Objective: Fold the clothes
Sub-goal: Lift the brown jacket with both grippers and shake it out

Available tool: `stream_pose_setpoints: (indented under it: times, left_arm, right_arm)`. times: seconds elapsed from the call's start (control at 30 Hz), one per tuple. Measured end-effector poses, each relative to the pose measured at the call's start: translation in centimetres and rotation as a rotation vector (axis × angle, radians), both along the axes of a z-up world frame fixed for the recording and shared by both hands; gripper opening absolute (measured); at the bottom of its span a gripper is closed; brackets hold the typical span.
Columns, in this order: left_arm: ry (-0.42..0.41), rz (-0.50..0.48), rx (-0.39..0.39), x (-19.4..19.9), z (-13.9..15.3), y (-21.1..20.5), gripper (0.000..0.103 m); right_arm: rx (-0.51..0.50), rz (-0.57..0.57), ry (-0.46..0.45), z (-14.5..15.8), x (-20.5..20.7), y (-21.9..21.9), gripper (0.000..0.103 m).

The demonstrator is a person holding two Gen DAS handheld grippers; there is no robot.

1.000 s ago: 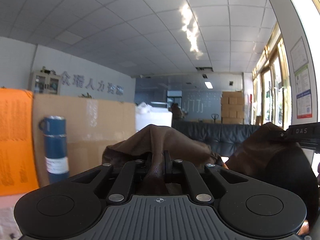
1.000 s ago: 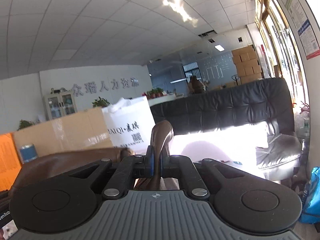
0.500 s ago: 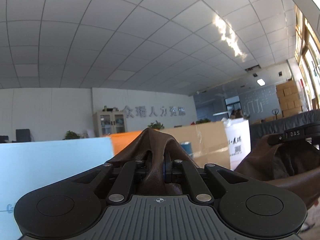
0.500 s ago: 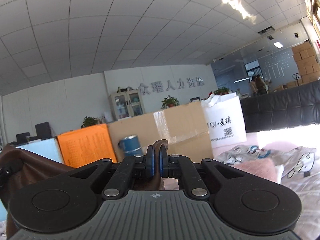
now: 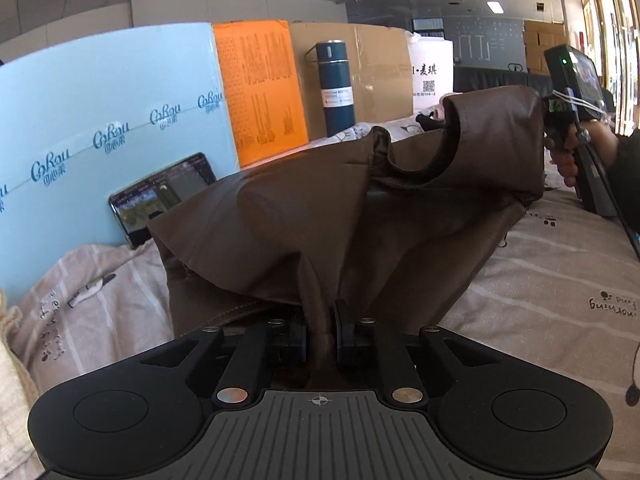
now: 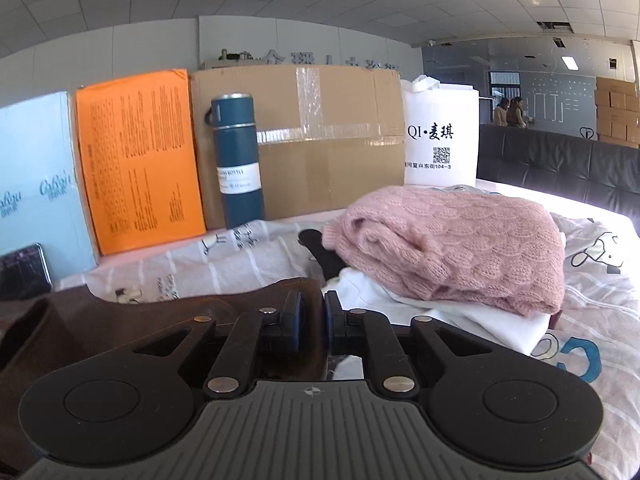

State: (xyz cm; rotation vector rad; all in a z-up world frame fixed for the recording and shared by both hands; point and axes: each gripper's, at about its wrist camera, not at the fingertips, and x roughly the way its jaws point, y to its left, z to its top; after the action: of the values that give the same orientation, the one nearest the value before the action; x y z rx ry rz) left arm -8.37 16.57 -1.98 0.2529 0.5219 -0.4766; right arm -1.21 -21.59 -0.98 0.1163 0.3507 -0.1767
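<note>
A brown leather-like garment [image 5: 320, 208] lies draped on the striped bedsheet [image 5: 540, 280], its far right corner still raised. My left gripper [image 5: 321, 332] has a bunched neck of the garment pinched between its pads while its jaws are opening. In the right wrist view the garment [image 6: 120, 320] spreads to the lower left. My right gripper [image 6: 312, 320] is opening too, with a garment edge in the gap and a little slack around it. A person's hand [image 5: 568, 156] holds the right gripper's handle at the garment's far corner.
A folded pink knit sweater [image 6: 452, 240] rests on a white garment [image 6: 460, 320], right of my right gripper. Along the back stand a blue flask [image 6: 238, 160], a cardboard box [image 6: 320, 140], an orange board [image 6: 136, 160], a white bag [image 6: 440, 136] and a leaning phone [image 5: 160, 196].
Both views tipped down from the ceiling to the bed. The brown garment came down onto the sheet. The right gripper's pads stand wider apart than before.
</note>
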Motion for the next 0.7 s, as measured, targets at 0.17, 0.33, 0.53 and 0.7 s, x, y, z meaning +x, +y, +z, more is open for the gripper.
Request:
stream_pose_setpoints:
  times: [0.17, 0.33, 0.53, 0.7]
  left_arm:
    - [0.031, 0.016, -0.132, -0.3, 0.1, 2.9, 0.083]
    - [0.067, 0.05, -0.346, 1.3, 1.3, 6.4, 0.09]
    - [0.073, 0.139, -0.416, 4.6, 2.0, 7.7, 0.09]
    - [0.043, 0.178, -0.409, 7.6, 2.4, 7.8, 0.09]
  right_arm:
    - [0.039, 0.068, -0.042, 0.8, -2.5, -2.3, 0.069]
    - [0.004, 0.221, -0.132, 3.8, -5.6, -2.6, 0.084]
    - [-0.001, 0.572, -0.112, 5.6, -5.6, -1.1, 0.099]
    - [-0.143, 0.802, 0.004, 4.9, -4.6, 2.5, 0.101]
